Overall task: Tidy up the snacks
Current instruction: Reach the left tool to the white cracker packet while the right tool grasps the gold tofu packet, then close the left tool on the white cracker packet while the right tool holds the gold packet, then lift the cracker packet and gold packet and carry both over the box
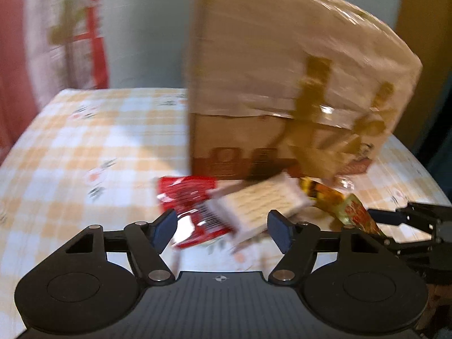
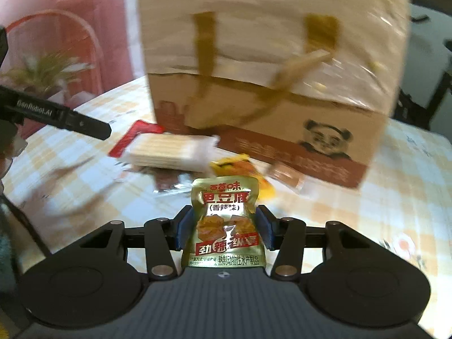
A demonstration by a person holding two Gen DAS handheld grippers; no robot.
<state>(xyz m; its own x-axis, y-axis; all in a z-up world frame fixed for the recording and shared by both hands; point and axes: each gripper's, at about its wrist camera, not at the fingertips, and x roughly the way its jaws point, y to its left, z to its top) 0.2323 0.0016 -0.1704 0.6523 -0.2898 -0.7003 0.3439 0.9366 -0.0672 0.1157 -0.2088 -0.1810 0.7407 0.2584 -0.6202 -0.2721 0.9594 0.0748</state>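
**Describer:** Right wrist view: the right tool [image 2: 223, 230] is closed on a gold fish-tofu snack packet [image 2: 225, 220], upright between its blue pads, lifted clear of the checked tabletop [image 2: 395, 197].

**Listener:** Why held upright?

**Describer:** Probably to drop it into the tall cardboard box [image 2: 268, 65] just behind.

**Listener:** And the left tool?

**Describer:** The left tool [image 1: 223, 228] is wide open and empty, above a red packet [image 1: 189, 195] and a white wafer packet [image 1: 260, 206] lying near the box, likely lining up on one of them.

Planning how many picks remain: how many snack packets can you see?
5, maybe more hidden: gold packet in the right gripper; red packet, white wafer pack, yellow packet and small brown packet on the table.
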